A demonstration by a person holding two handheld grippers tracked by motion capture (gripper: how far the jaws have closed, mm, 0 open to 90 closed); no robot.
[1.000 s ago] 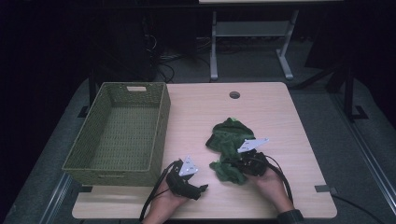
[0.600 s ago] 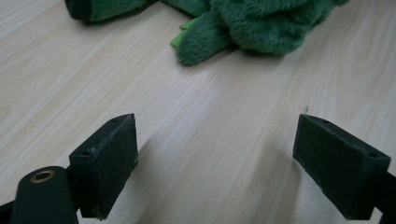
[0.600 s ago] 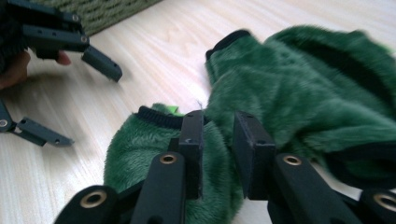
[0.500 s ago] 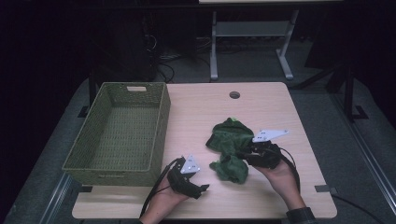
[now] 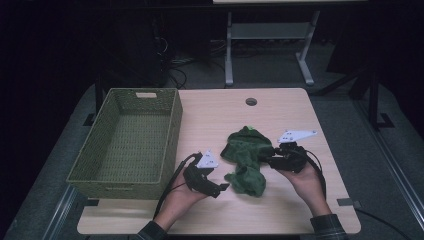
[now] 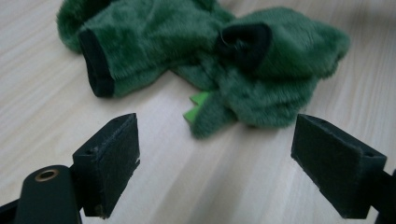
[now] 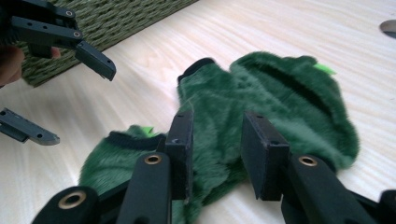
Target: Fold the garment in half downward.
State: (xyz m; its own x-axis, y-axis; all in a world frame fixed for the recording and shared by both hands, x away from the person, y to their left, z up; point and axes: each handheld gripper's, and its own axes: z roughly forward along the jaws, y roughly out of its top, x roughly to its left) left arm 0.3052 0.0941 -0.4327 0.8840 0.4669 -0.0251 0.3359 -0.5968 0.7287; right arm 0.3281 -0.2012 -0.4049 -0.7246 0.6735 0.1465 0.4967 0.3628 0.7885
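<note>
text: none legible | labels: none | numbers: none

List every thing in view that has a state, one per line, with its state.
Fuzzy green plush garment: crumpled on the table, outside the basket.
Green woven basket: upright, empty.
Left gripper: open, short of the garment.
Right gripper: jaws just opened, garment fuzz between them, pads not pressing.

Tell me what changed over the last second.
The right hand-held gripper opened its jaws, letting go of the green plush garment, and drew back to the right; fabric still lies between them. The left hand-held gripper stayed open beside it. The basket didn't move.
</note>
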